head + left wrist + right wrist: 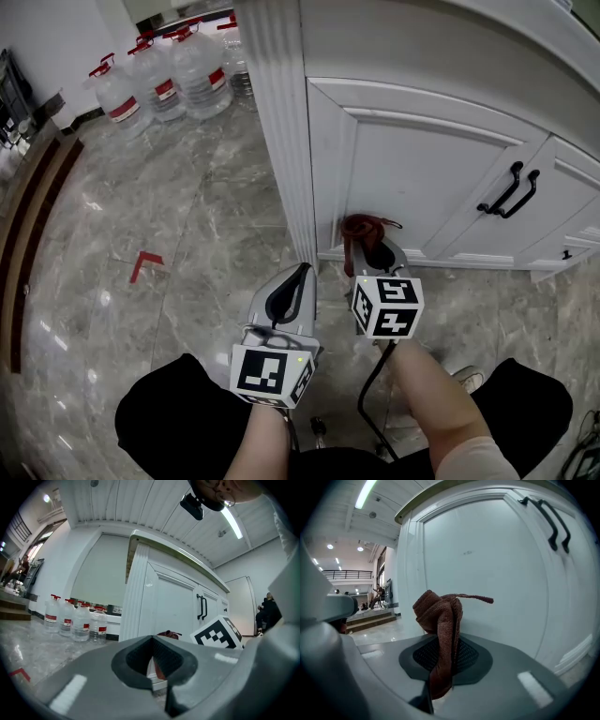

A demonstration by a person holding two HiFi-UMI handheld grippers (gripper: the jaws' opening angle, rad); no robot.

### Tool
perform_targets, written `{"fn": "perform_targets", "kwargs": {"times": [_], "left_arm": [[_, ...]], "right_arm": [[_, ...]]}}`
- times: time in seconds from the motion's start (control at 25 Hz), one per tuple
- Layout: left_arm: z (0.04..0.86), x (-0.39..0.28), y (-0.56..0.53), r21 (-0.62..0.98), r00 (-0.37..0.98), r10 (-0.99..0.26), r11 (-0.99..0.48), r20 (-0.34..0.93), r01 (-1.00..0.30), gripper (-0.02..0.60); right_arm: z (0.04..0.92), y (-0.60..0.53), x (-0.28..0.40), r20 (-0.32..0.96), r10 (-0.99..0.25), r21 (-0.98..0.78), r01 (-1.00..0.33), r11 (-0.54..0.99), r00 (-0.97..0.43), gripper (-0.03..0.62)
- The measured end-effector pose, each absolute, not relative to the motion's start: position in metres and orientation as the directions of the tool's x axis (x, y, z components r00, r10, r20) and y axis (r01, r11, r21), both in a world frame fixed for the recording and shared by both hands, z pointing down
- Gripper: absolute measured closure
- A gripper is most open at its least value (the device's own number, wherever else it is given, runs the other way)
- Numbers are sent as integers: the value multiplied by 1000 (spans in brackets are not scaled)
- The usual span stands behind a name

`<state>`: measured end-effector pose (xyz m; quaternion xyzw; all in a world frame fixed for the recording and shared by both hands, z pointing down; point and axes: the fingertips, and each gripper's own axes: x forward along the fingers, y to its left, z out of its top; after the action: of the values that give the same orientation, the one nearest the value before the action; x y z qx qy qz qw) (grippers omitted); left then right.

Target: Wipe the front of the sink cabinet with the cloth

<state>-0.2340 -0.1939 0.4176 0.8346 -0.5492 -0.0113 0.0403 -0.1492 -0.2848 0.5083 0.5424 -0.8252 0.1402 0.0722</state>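
Right gripper (443, 660): jaws closed on the cloth (438, 616). The cloth stands out of the jaws as a bunched fold, its long axis in line with them and pointing at the cabinet door (501, 573). It is at the door's lower left corner, just beside the fluted post (281, 141); contact with the panel cannot be confirmed.

Left gripper (152, 660): jaws together, nothing between them, farther from the cabinet.

The right gripper is nearer. The door face extends up and right toward the handles (509, 190), so the likely stroke is to press forward, then sweep that way.
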Motion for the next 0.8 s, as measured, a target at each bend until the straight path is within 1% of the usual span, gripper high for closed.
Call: {"fn": "perform_targets", "kwargs": {"times": [0.2,0.36,0.6,0.8], "left_arm": [[424,-209,-197,66,431,-902,-428,33,-901,581],[422,-188,-201,48,454,-890,-452,35,-891,581],[426,-154,-202,-25,504,-862,-505,50,-862,581],[424,-153,-206,57,495,-869,-493,20,-868,581]], "right_arm": [[504,-283,-113,282,-888,-121,-932,342,-362,510],[504,-282,-69,297,-909,-121,-956,268,-293,511],[505,-277,-5,329,-924,-82,-981,178,-196,511],[500,-270,30,336,-931,-80,-990,120,-140,510]]}}
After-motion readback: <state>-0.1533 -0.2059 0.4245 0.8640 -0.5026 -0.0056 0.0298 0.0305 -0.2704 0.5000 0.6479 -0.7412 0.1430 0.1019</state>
